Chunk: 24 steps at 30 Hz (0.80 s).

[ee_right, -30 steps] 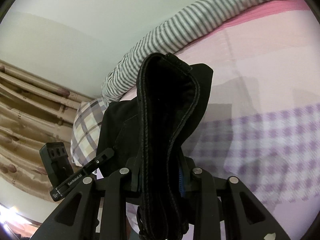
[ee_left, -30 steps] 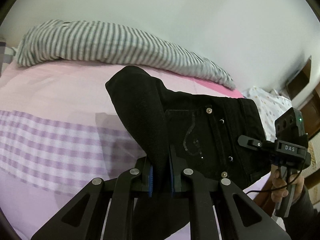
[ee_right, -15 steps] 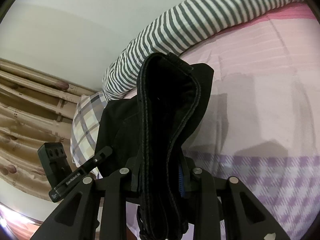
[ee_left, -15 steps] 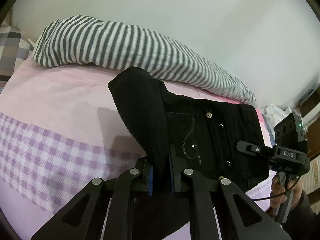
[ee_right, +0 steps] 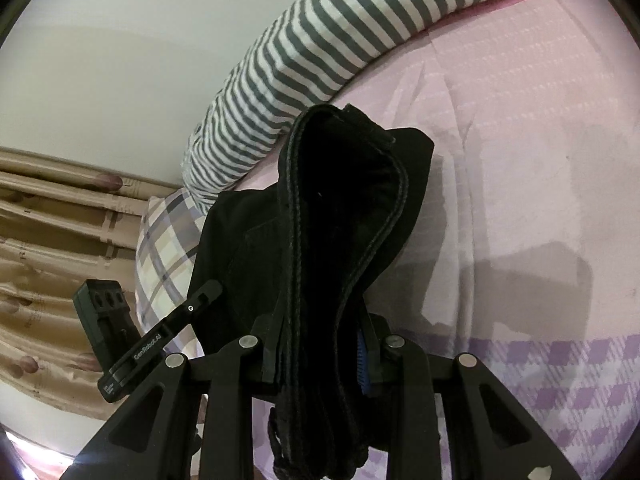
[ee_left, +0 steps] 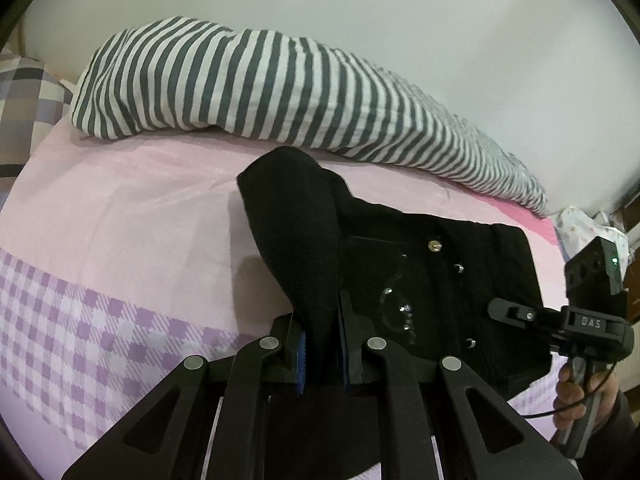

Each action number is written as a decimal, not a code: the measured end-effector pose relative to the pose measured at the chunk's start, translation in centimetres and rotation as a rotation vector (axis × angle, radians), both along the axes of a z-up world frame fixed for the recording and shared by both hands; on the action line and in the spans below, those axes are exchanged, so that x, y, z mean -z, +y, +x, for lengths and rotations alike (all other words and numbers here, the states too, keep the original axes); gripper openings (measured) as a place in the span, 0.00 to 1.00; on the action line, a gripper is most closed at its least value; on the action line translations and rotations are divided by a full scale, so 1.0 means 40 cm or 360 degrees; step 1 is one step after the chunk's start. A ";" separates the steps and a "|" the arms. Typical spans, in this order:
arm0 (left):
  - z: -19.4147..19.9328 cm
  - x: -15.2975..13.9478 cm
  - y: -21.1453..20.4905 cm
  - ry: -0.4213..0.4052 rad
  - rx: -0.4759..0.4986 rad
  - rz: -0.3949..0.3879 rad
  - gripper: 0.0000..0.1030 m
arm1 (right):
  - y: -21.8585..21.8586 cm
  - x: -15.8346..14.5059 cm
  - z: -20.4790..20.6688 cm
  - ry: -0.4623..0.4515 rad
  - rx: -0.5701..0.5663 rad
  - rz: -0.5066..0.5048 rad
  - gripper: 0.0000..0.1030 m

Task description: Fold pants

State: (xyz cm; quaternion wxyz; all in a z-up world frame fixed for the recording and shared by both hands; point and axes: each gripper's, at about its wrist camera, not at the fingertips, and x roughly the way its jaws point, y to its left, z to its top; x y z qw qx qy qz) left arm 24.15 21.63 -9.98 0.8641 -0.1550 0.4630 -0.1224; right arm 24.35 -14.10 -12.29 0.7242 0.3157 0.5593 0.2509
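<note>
Pink bedding covered the bed [ee_left: 132, 216], turning to a purple check nearer the cameras, with a plain pale wall behind. Seen from its own wrist camera, the left gripper [ee_left: 322, 344] was clamped on a fold of the black pants [ee_left: 440, 280], the cloth pinched between its blue pads and rising in a peak above them. From there the pants stretched across to the right gripper [ee_left: 516, 312], which a hand [ee_left: 580, 392] held by its grip at the edge of that view. In the right wrist view, the right gripper [ee_right: 320, 360] was closed on a thick bunch of stitched seams, and the left gripper [ee_right: 200, 300] reached in from the side. Beyond the pants, a grey-and-white striped quilt [ee_left: 280, 88] lay bunched along the wall. A checked pillow [ee_right: 168, 248] sat past its end, with tan curtains [ee_right: 52, 240] behind.
</note>
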 end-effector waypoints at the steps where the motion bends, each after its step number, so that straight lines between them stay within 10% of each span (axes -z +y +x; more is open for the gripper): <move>1: 0.004 0.009 0.002 0.0007 -0.0007 0.0012 0.12 | -0.002 0.005 0.004 0.0006 0.0005 -0.0007 0.25; 13: 0.035 0.092 0.025 0.0097 -0.0099 0.0051 0.28 | -0.007 0.037 -0.008 -0.0007 0.0033 -0.0212 0.33; 24: -0.057 0.023 0.021 -0.0001 -0.0171 0.0183 0.32 | 0.000 -0.022 -0.075 -0.0133 0.0023 -0.0419 0.41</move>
